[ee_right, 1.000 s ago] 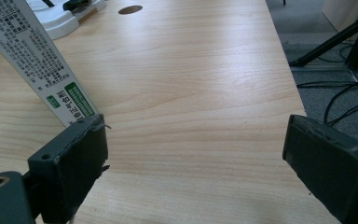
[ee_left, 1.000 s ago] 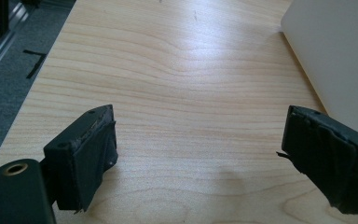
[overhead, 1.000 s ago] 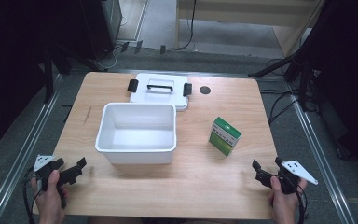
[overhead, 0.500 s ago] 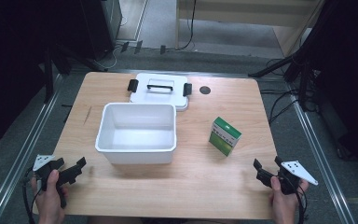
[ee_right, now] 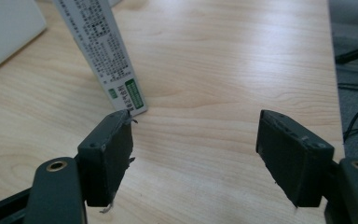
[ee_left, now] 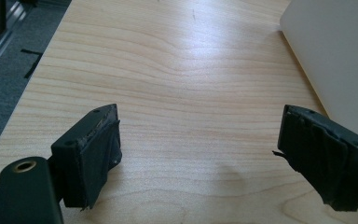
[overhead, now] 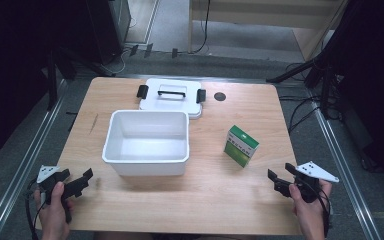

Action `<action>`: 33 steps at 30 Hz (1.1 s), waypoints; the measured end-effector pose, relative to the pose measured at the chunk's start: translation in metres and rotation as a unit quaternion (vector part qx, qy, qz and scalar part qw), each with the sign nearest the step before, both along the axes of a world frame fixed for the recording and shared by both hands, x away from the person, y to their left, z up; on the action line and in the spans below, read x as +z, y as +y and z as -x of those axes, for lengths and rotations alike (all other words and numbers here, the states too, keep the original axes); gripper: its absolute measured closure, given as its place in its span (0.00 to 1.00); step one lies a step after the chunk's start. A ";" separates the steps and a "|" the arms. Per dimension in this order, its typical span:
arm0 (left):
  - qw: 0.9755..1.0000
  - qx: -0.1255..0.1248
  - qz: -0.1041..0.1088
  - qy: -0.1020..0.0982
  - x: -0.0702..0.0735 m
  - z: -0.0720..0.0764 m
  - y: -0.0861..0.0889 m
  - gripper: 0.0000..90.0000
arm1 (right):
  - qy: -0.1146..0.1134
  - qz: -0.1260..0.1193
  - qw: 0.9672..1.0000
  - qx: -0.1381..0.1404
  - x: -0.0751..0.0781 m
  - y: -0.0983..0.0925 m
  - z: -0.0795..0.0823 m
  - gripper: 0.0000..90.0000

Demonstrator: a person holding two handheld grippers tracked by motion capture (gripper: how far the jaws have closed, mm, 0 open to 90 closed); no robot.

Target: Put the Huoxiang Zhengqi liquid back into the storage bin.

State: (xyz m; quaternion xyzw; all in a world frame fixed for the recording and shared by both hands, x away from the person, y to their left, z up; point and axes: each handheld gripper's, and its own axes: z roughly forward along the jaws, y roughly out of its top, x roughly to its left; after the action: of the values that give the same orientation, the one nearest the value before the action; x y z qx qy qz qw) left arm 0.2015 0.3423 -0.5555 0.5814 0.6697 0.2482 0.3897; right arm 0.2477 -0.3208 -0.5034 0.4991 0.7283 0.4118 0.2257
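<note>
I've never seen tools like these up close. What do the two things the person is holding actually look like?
Each hand holds a black gripper. The left gripper and the right gripper each carry a light grey three-cornered plate on top and trail a dark cable. Seen close, the fingers are chunky black blocks with worn, frayed padding, joined by arms with brass-ringed pivot holes. No sleeves show.

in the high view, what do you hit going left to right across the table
left gripper → white bin → green box → right gripper. The white lid lies behind the bin, so it has no clear place in the order.
</note>
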 end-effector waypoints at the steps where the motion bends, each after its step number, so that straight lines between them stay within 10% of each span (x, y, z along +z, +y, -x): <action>1: 1.000 0.000 0.000 0.000 0.000 0.000 0.000 0.15 | 0.016 0.002 1.000 0.013 0.003 0.001 -0.003 0.31; 9: 1.000 0.001 0.002 0.001 0.000 0.000 0.001 0.15 | 0.124 0.081 0.987 0.068 0.027 0.010 -0.027 0.30; 17: 1.000 -0.001 0.004 0.003 0.000 0.000 0.001 0.15 | 0.251 0.163 0.949 0.104 0.042 0.031 -0.051 0.25; 27: 1.000 -0.001 0.010 0.005 0.000 -0.001 0.002 0.15 | 0.323 0.223 0.913 0.110 0.065 0.055 -0.079 0.30; 33: 1.000 -0.001 0.010 0.008 0.000 -0.001 0.002 0.15 | 0.319 0.249 0.904 0.134 0.079 0.071 -0.087 0.31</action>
State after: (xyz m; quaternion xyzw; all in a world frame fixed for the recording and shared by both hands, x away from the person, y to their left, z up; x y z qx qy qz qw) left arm 0.2029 0.3445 -0.5560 0.5801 0.6745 0.2362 0.3907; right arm 0.3344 -0.2502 -0.4246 0.4287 0.9004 0.0617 0.0407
